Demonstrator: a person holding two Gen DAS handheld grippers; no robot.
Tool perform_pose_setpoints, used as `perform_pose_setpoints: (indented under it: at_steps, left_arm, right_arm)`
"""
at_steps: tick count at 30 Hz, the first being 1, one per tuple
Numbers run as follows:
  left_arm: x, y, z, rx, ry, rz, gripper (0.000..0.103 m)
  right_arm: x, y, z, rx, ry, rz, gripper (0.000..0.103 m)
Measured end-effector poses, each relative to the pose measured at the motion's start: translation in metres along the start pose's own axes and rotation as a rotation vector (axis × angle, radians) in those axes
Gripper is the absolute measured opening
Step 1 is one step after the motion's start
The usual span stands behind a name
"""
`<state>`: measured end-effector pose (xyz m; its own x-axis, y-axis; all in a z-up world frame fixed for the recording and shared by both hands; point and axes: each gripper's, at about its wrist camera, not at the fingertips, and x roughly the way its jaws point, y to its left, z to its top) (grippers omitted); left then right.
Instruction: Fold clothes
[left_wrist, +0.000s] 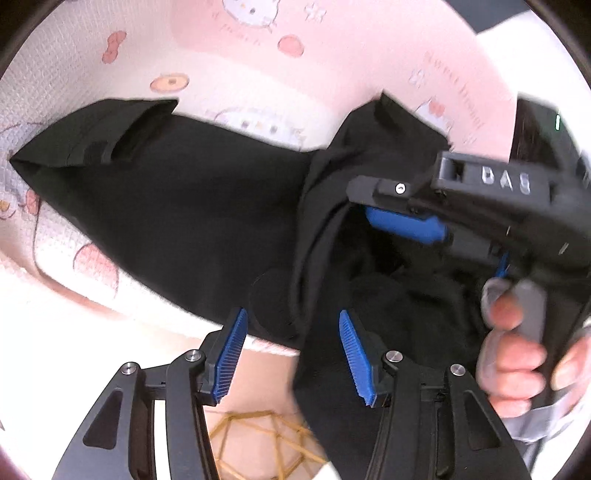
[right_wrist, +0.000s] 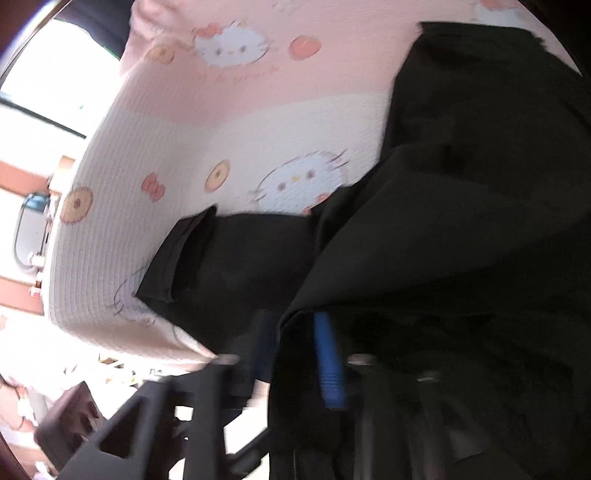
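1. In the left wrist view the left gripper (left_wrist: 291, 354) stood at the bottom of the frame with its blue pads (left_wrist: 231, 354) apart; black cloth hung between them against the right pad, but the pads did not press it.
2. The right gripper (left_wrist: 402, 218) came in from the right of that view, marked with white letters, one blue pad showing at a fold of the cloth; a hand (left_wrist: 517, 354) held its grey handle at lower right.
3. In the right wrist view the right gripper (right_wrist: 295, 354) was blurred at the bottom; one blue pad (right_wrist: 328, 365) showed clearly beside the cloth edge, the other was dim to its left. Whether it gripped the cloth I could not tell.
4. The black garment (left_wrist: 177, 206) lay across the middle of the left view, a sleeve cuff (left_wrist: 125, 140) pointing to the upper left, its right part bunched up by the grippers.
5. It lay on a quilted pink-and-cream cover (left_wrist: 258, 55) printed with white cats, bows and biscuits.
6. Below the cover's edge, at bottom centre, a floor with yellow lines (left_wrist: 255, 446) showed.
7. At the left edge of the right view was a bright, blurred room (right_wrist: 33, 229) with reddish-brown bands.
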<state>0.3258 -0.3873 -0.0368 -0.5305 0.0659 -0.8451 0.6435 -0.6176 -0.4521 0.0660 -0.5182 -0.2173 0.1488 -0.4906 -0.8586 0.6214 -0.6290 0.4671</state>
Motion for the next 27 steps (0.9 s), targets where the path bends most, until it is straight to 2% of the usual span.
perform_pose_setpoints:
  at_steps: [1, 4, 9, 14, 16, 17, 24, 27]
  left_arm:
    - [-0.004, 0.000, 0.001, -0.005, -0.010, -0.011, 0.056]
    - [-0.004, -0.020, 0.006, -0.012, -0.039, -0.021, 0.070]
    - [0.019, -0.067, 0.002, 0.023, -0.021, -0.014, 0.070]
    - [0.035, -0.086, 0.026, 0.135, -0.014, 0.041, 0.070]
    - [0.019, -0.084, 0.030, 0.172, -0.007, 0.058, 0.070]
    - [0.023, -0.088, 0.031, 0.185, -0.003, 0.061, 0.070]
    - [0.052, -0.097, 0.049, 0.222, 0.028, 0.090, 0.070]
    - [0.062, -0.098, 0.057, 0.239, 0.045, 0.108, 0.070]
  right_arm:
    - [-0.009, -0.005, -0.001, 0.012, -0.024, -0.006, 0.063]
    - [-0.031, -0.020, -0.004, 0.048, -0.066, -0.006, 0.063]
    - [-0.059, -0.051, -0.007, 0.123, -0.088, -0.025, 0.064]
    - [-0.080, -0.083, -0.008, 0.181, -0.108, -0.029, 0.064]
    - [-0.087, -0.097, -0.005, 0.207, -0.124, -0.038, 0.064]
    - [-0.089, -0.104, -0.004, 0.222, -0.126, -0.041, 0.064]
    - [-0.080, -0.143, 0.006, 0.337, -0.100, -0.047, 0.064]
    - [-0.069, -0.153, 0.010, 0.358, -0.071, -0.076, 0.064]
